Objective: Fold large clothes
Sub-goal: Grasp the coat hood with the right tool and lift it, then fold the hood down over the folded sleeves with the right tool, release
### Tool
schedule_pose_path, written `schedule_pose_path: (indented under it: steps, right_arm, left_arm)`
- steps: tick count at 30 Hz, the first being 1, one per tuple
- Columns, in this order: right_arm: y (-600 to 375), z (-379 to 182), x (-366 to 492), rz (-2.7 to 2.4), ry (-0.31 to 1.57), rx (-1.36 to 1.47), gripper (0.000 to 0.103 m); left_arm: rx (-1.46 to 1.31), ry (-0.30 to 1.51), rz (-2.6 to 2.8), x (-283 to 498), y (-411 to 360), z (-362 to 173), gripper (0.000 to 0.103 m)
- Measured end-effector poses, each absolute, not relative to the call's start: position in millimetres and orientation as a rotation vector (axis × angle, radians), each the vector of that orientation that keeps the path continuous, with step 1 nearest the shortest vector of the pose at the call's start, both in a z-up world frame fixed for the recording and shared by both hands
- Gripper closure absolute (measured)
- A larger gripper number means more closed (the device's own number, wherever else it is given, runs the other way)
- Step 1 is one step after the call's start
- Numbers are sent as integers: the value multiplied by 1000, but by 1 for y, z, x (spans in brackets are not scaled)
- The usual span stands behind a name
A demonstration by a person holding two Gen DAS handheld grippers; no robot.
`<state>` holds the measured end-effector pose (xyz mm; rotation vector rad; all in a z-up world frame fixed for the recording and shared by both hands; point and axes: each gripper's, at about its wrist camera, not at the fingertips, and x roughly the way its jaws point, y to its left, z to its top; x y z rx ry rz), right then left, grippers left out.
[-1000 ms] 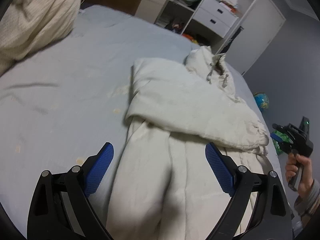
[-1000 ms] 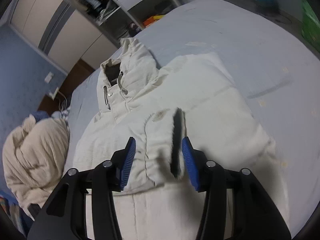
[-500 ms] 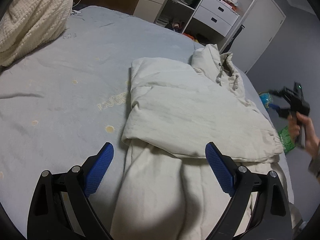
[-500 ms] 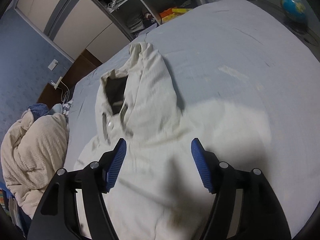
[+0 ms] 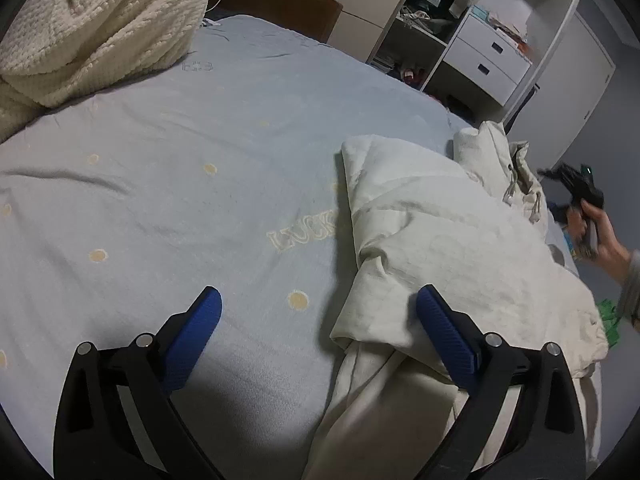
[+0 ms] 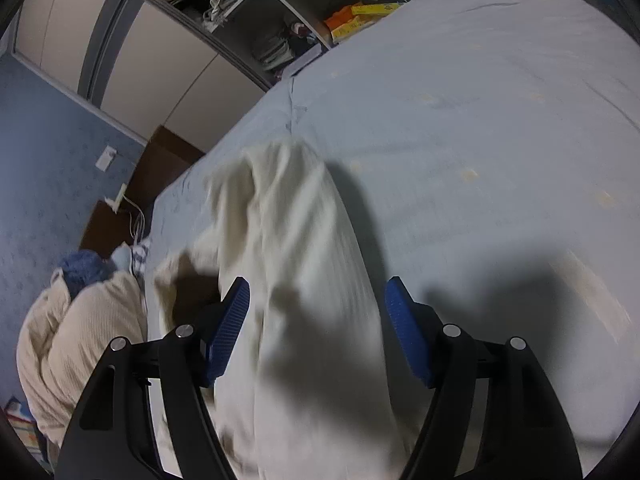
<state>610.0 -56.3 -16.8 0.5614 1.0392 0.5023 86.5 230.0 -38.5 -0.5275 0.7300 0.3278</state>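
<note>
Your left gripper (image 5: 318, 312) hangs over the pale blue bedsheet (image 5: 168, 184) with its jaws spread wide, just opened further, nothing gripped; the right pad rests at the edge of the cream hooded jacket (image 5: 448, 240), which lies half folded on the bed. Your right gripper (image 6: 316, 300) is released too — jaws apart above the jacket's hood (image 6: 288, 216), blurred. Behind, open wardrobe shelves (image 6: 288, 44) hold stacked clothes and 2 yellow-orange boxes (image 6: 360, 16).

The left gripper (image 5: 316, 312) fills the lower frame, angled downward, its jaws just opened wide with nothing pressed between its blue pads (image 5: 196, 332). The right gripper (image 6: 318, 304) stands apart too, its hand (image 5: 600, 236) at the left view's right edge
</note>
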Motion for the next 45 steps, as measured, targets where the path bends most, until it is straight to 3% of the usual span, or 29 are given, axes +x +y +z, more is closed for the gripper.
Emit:
schedule_pose_path:
  steps: [4, 13, 14, 15, 17, 21, 35, 45]
  right_arm:
    - [-44, -24, 648, 537, 1001, 624, 36]
    - [9, -56, 705, 617, 1130, 571, 37]
    - [15, -57, 706, 620, 1137, 541, 42]
    - [25, -57, 705, 627, 1137, 493, 57]
    - [37, -50, 700, 644, 1114, 430, 75]
    - [43, -25, 680, 660, 1048, 369, 89]
    - [43, 112, 536, 694, 872, 182, 94]
    - [15, 145, 399, 692, 819, 100, 95]
  left_arm:
    - [-530, 742, 331, 87, 232, -43, 7]
    - [-514, 749, 331, 90, 228, -47, 7]
    - [-513, 749, 330, 90, 228, -47, 7]
    - [-513, 748, 330, 90, 228, -47, 7]
    - [-514, 749, 329, 90, 228, -46, 7]
    - [-514, 750, 329, 91, 228, -47, 6]
    - [-522, 758, 334, 91, 231, -43, 6]
    - [-578, 731, 388, 68, 238, -32, 7]
